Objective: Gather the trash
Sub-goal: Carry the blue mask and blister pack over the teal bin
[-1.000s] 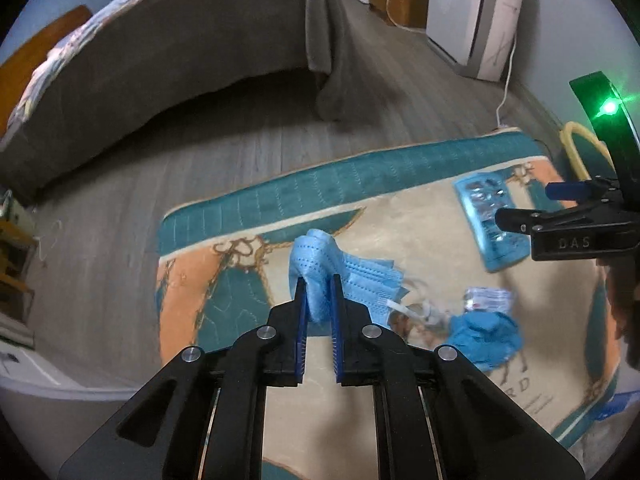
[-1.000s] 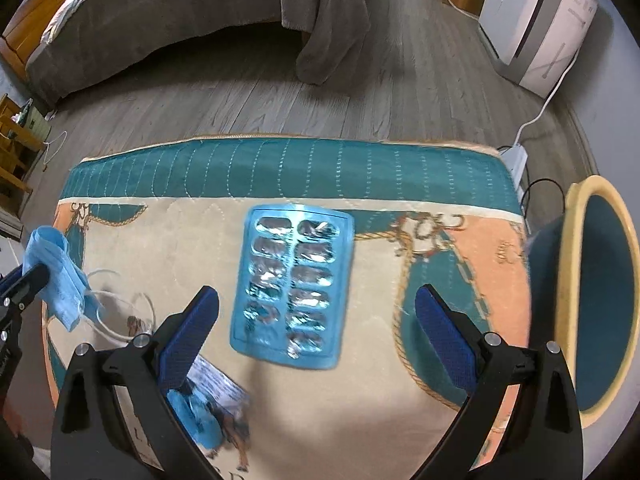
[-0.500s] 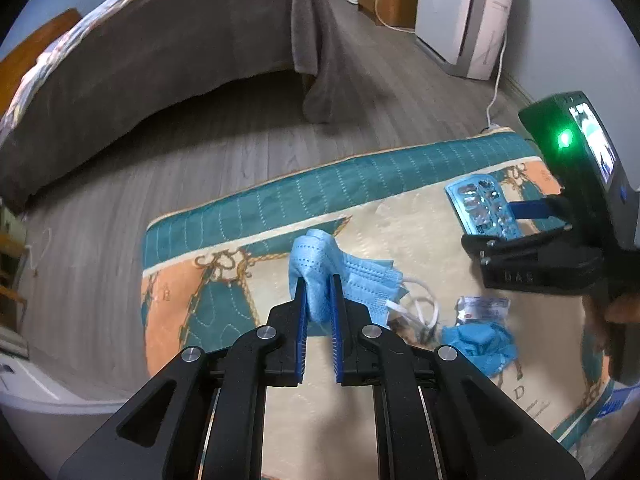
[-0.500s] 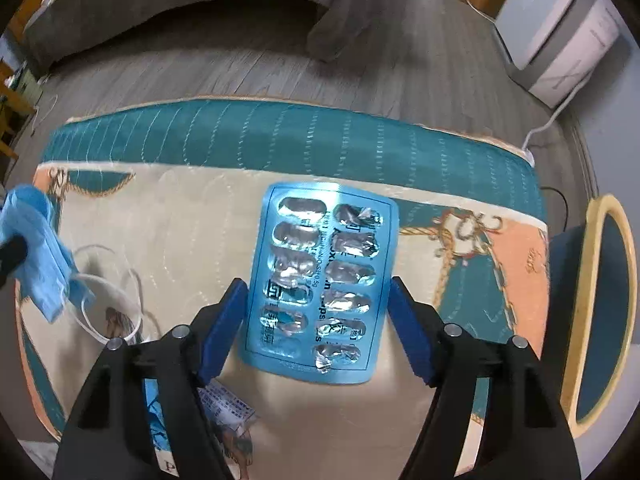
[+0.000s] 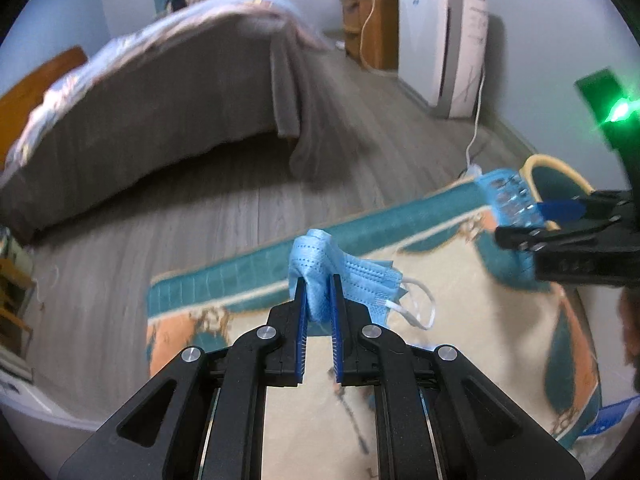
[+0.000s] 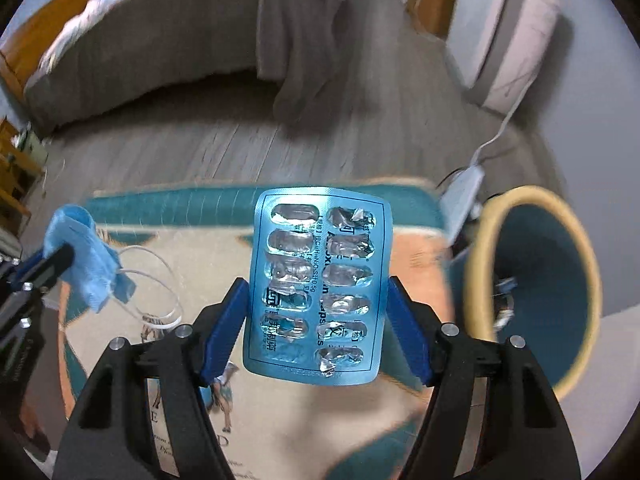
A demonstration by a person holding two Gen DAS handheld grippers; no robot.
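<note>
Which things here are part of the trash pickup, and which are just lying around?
Part of the job: face mask in the left gripper; blister pack in the right gripper; bin.

Just there: rug, bed, power strip.

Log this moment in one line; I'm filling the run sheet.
left tongs: shut on face mask | right tongs: shut on blister pack | bin: right of rug

The blister pack [image 6: 316,288] bears blurred print, seemingly "0.5g" and "aps", beside Chinese characters too smeared to read.
</note>
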